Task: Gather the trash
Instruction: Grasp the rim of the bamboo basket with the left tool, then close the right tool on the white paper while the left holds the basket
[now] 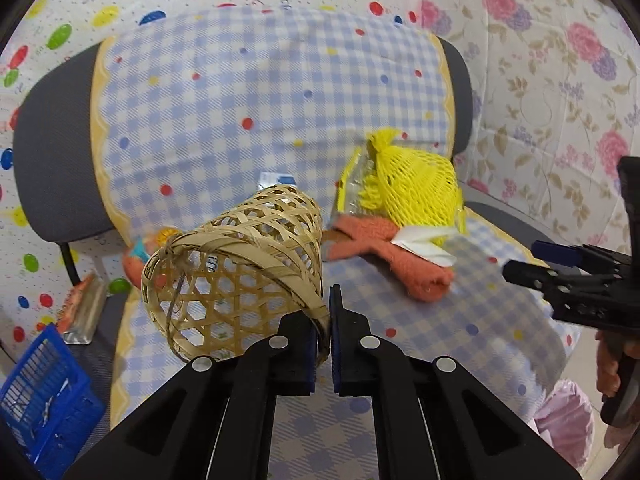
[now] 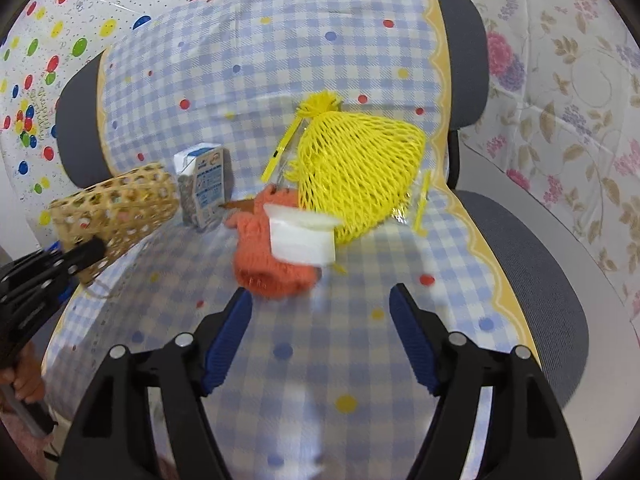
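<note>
**Left claw lifts the bamboo basket; right claw open over the chair seat**

At the far left of the left wrist view, a blue plastic crate [image 1: 44, 396] sits on the floor beside a foil snack wrapper [image 1: 82, 308]. Next comes the woven bamboo basket [image 1: 240, 264], tipped on its side with its mouth turned away from the camera; the left gripper [image 1: 330, 334] is clenched on the basket's handle strip, the pads pressed almost together around it. Behind the basket, on the checked seat cover [image 2: 304, 360] of the grey office chair [image 2: 532, 264], a small milk carton [image 2: 204, 188] stands upright. Just right of it lies an orange knitted cloth [image 2: 264, 264] with a folded white tissue [image 2: 302, 240] on top, touching the yellow mesh net bag [image 2: 356, 176], which leans against the chair back with a clear plastic wrapper [image 1: 352, 192] behind it. The right gripper [image 2: 320, 312] hangs released over bare cover just in front of the orange cloth, nothing between its blue pads. At the far right of the left wrist view, a pink-lined bin [image 1: 568, 420] stands on the floor.
</note>
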Motion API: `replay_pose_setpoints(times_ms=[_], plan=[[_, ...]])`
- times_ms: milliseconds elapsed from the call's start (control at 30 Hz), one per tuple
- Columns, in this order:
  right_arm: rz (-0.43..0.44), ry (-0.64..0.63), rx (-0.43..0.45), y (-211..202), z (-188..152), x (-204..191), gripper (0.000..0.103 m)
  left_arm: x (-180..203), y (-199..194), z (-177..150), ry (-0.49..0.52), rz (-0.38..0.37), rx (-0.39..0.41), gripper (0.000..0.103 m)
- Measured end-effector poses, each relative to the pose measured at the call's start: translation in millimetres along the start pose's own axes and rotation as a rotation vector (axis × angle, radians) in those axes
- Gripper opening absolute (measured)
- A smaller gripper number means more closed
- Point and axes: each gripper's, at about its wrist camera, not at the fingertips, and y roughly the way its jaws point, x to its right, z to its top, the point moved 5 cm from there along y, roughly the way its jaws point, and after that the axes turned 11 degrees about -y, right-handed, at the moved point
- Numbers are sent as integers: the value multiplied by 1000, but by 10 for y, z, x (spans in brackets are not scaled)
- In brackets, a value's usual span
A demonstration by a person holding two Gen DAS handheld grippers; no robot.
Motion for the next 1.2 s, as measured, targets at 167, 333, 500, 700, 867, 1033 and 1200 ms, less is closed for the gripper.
replay_pose_setpoints(times_ms=[167, 333, 500, 700, 867, 1033, 1200], plan=[[23, 43, -12, 320, 164, 80, 67, -104, 105, 40, -24, 40, 0, 6], [73, 147, -20, 589, 291, 197, 67, -218, 170, 40, -42, 65, -5, 6], [100, 300, -47, 852, 371, 414, 67, -227, 224, 9, -40, 60, -17, 6], [248, 432, -131, 1115, 171, 407, 67, -206, 238, -15, -32, 46, -23, 6], [316, 504, -137, 1145, 47, 359, 52, -169, 247, -88, -21, 37, -40, 6], [361, 512, -105, 1035, 133, 282, 26, -185, 231, -128, -36, 33, -52, 6], [303, 421, 34, 530, 355, 297, 6, -160, 23, -27, -34, 23, -12, 6]])
